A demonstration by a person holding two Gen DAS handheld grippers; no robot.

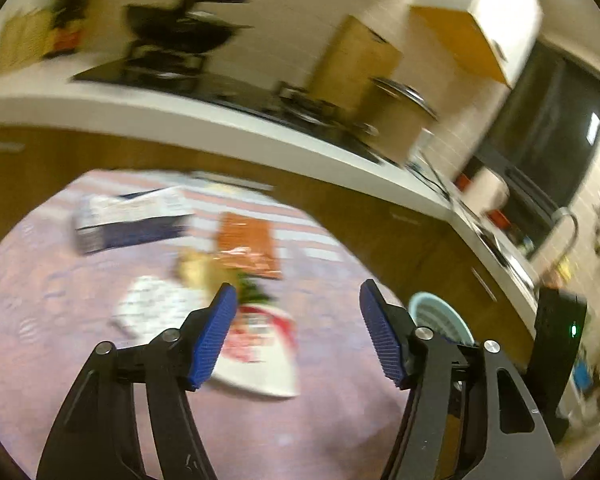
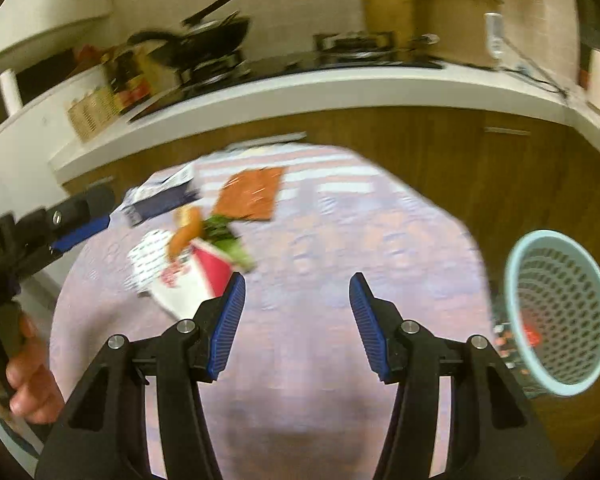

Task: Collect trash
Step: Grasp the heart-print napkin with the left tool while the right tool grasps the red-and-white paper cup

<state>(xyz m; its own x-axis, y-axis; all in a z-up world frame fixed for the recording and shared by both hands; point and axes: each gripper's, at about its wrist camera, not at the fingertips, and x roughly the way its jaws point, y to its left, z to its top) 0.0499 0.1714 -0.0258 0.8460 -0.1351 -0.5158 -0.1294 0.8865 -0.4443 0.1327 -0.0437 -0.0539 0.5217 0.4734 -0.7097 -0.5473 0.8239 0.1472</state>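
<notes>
Left gripper (image 1: 298, 300): we are seeing its blue ribbed pads standing apart with nothing between them, low in the left wrist frame.
Right gripper (image 2: 296, 292): we are seeing its jaws parted and empty too, at the bottom centre of the right wrist frame.
Table (image 2: 340, 240): we are looking at a round top under a pinkish patterned cloth, striped at its far edge.
Trash: we are finding it bunched on the left half of the table: a flat red and white paper wrapper (image 2: 196, 284), a printed white paper (image 2: 148, 256) touching it, green leafy scraps (image 2: 224, 236), and an orange crusty piece (image 2: 186, 230).
Orange packet (image 2: 252, 194): we are seeing it lying flat, rectangular and glossy, just beyond the scraps.
Blue and white box (image 1: 132, 220): we are seeing it lying at upper left of the table.
Basket (image 2: 560, 312): we are seeing a pale blue perforated plastic tub at the right edge, off the table, something red inside.
Hand (image 2: 28, 380): we are seeing it gripping a black handle at lower left.
Sharpness: we are finding everything smeared by blur.
</notes>
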